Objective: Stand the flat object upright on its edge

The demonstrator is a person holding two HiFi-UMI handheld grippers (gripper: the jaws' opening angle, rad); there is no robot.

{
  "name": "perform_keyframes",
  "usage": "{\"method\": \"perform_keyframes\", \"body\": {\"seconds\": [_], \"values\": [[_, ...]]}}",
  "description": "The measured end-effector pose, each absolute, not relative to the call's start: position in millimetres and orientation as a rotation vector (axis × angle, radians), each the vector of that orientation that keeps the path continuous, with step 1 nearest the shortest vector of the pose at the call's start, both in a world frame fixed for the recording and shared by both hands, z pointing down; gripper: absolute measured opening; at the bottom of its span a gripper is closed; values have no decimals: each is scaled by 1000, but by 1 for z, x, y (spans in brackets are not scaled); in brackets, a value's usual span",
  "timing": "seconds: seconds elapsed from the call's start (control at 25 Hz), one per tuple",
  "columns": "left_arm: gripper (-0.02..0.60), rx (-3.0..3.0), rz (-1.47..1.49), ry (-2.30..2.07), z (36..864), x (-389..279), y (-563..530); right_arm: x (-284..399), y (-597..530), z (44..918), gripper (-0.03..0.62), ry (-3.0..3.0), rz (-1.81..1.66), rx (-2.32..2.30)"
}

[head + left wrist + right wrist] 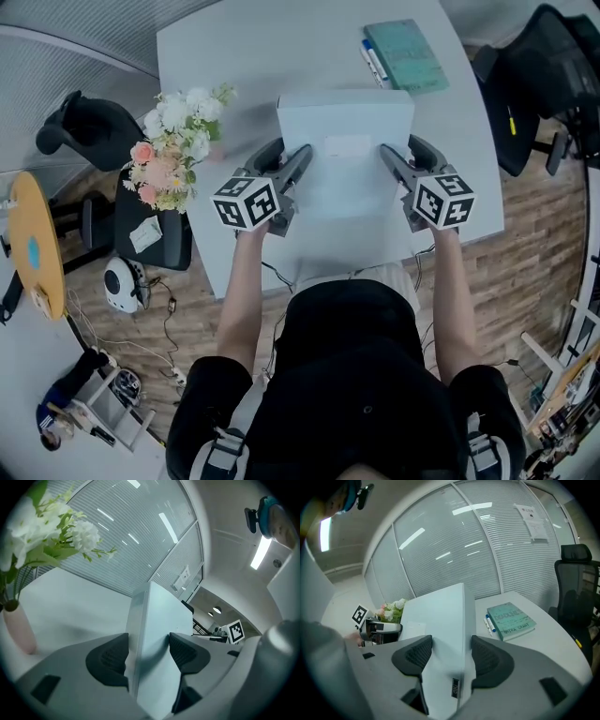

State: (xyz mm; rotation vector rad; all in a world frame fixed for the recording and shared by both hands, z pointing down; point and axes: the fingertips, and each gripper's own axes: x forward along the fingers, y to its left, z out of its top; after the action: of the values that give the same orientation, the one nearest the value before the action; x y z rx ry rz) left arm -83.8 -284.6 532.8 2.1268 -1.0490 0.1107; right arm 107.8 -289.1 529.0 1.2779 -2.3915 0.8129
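Left gripper (293, 150), right gripper (398, 148) clamp flat box (347, 178) | flowers (173, 150) left | book (405, 54) beyond

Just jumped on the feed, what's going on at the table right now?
A person is holding a flat white box with both tools. The left gripper is shut on its left edge and the right gripper on its right edge. The box is over the white table with its broad face towards the head view, so it does not look stood on edge yet. A vase of flowers sits to the left and a teal book lies farther back.
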Motion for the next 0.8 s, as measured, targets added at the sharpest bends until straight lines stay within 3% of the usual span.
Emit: {"method": "perform_keyframes", "body": {"seconds": [0.8], "values": [[276,2307,150,-1099,484,-88,-303,103,-308,489,270,-2406,530,1257]]}}
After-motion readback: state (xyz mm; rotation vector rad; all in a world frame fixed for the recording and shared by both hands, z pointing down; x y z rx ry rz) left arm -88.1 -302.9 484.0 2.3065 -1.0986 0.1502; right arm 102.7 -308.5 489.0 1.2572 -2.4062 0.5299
